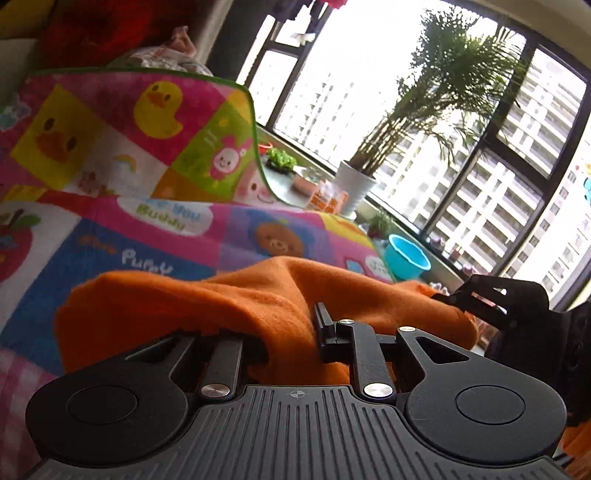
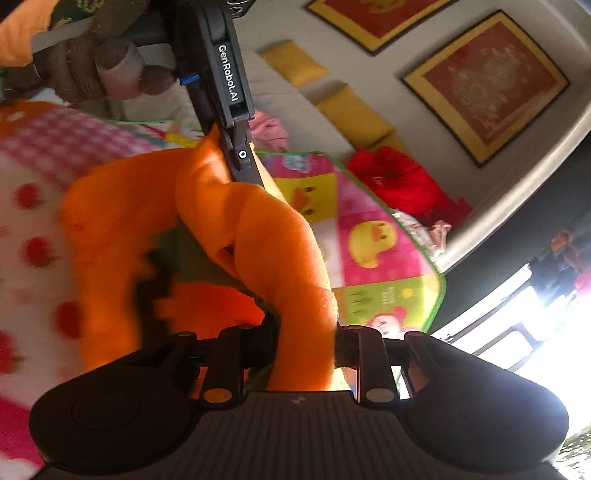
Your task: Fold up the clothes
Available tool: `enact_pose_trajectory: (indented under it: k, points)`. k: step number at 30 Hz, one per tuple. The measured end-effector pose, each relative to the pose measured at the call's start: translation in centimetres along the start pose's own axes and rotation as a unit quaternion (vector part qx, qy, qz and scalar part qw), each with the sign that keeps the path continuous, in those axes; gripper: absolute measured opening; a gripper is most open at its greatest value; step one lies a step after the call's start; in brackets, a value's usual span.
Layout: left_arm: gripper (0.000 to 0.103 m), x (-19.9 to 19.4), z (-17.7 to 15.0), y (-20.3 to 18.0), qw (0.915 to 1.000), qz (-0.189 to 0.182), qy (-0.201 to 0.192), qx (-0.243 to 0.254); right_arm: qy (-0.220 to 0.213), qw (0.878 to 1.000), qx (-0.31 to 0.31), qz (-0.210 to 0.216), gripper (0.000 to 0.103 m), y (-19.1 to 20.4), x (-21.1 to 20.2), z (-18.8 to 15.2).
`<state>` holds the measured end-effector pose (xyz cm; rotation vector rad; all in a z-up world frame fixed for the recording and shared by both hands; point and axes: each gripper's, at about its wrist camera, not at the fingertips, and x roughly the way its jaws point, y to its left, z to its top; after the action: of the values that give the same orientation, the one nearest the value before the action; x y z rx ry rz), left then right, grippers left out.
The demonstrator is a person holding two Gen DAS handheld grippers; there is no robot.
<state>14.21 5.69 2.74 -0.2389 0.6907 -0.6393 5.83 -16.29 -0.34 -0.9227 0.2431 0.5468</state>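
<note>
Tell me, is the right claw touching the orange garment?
Touching. The right wrist view shows the right claw closed on a thick fold of the orange garment, fabric pressed between both fingers.

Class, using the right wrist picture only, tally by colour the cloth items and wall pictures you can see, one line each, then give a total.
Orange garment: 1
Red cloth heap: 1
Multicoloured cartoon blanket: 1
Yellow-framed red pictures: 2
Total: 5
</note>
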Motion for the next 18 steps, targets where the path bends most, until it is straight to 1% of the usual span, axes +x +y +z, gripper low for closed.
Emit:
enact_pose_trajectory:
  k: [1,2,4,5,6,7,9,12,13,14,15,16,17,18]
  points:
    - [0.023,-0.2,-1.1,0.1,1.0000,0.004,0.008,0.002,0.007,1.000,0.005,0.010,0.023,0.8,-0.5,-0.2]
    - [0.027,-0.3,-2.1,0.2,0.9998,0.011,0.018,0.003,0.015,1.000,0.010,0.020,0.023,1.7,-1.0,-0.5]
    - [0.032,-1.1,-3.7,0.1,0.9990,0.026,0.033,0.013,0.035,0.999,-0.006,0.040,0.023,4.0,-1.1,-1.6]
    - [0.037,-1.8,-4.0,-0.1,0.9988,0.029,0.034,0.020,0.039,0.998,-0.022,0.038,0.024,5.0,-1.0,-2.1]
    - [0.038,-2.7,-4.3,-0.4,0.9986,0.031,0.034,0.028,0.042,0.998,-0.040,0.032,0.024,6.0,-1.0,-2.6]
    - [0.039,-3.8,-4.4,-0.7,0.9983,0.033,0.029,0.037,0.040,0.998,-0.047,0.024,0.024,6.2,-0.9,-2.6]
    - [0.045,-6.3,-4.0,-1.4,0.9976,0.038,0.013,0.057,0.035,0.998,-0.058,0.007,0.024,6.2,-0.7,-2.6]
    - [0.053,-8.9,-2.4,-2.8,0.9962,0.039,-0.031,0.071,0.027,0.997,-0.074,-0.017,0.024,6.3,-0.4,-2.5]
    - [0.054,-8.9,-1.8,-3.2,0.9959,0.034,-0.044,0.072,0.024,0.996,-0.079,-0.026,0.024,6.4,-0.3,-2.5]
    - [0.058,-8.5,-1.3,-3.5,0.9956,0.027,-0.055,0.071,0.021,0.996,-0.084,-0.034,0.024,6.4,-0.2,-2.5]
    - [0.063,-8.1,-0.8,-3.9,0.9952,0.019,-0.066,0.070,0.024,0.995,-0.086,-0.033,0.024,6.4,0.0,-2.5]
    - [0.065,-7.2,-0.5,-3.9,0.9952,0.013,-0.069,0.068,0.030,0.996,-0.084,-0.028,0.024,6.4,0.1,-2.5]
    - [0.064,-6.0,-0.6,-3.7,0.9960,0.012,-0.060,0.064,0.037,0.996,-0.076,-0.022,0.024,6.3,-0.2,-2.6]
    - [0.062,-4.5,-1.0,-3.3,0.9974,0.019,-0.042,0.055,0.045,0.997,-0.068,-0.016,0.025,6.3,-0.6,-2.7]
